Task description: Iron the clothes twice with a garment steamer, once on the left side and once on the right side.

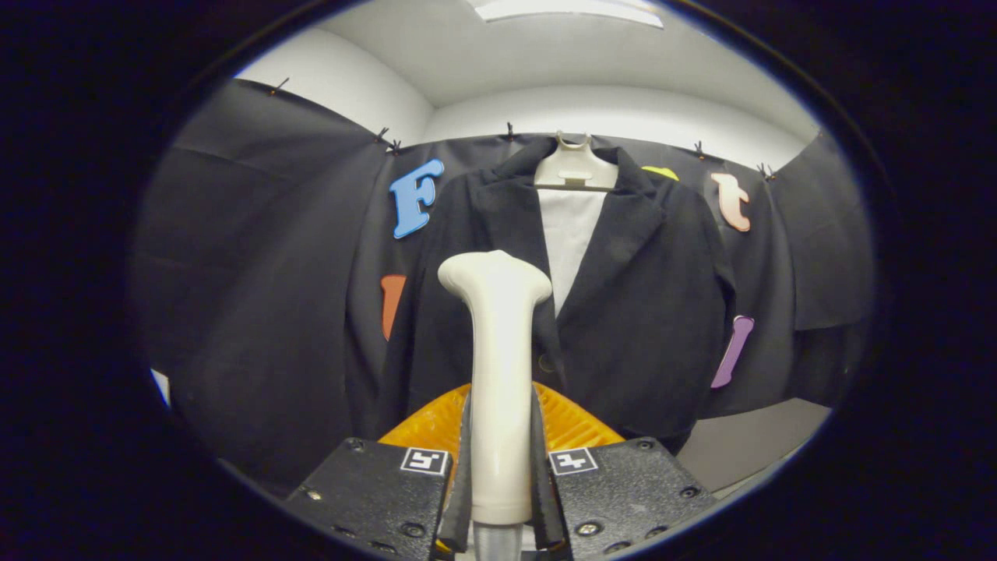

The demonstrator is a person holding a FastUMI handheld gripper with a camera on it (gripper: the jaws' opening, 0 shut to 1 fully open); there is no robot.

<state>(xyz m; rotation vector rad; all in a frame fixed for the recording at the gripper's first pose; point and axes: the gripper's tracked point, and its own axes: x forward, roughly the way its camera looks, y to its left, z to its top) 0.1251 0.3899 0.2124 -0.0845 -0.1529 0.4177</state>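
Note:
A cream garment steamer stands upright between my fingers, its handle clamped on both sides and its rounded head pointing at the clothes. My gripper is shut on that handle. Beyond it hangs a dark jacket with a white shirt front on a pale hanger, against the booth's black cloth wall. The steamer head sits in front of the jacket's left front panel, beside the lapel; whether it touches the fabric I cannot tell.
A grey tabletop shows beyond the fingers to the right, under the jacket's hem. White walls and a ceiling light rise above the cloth wall.

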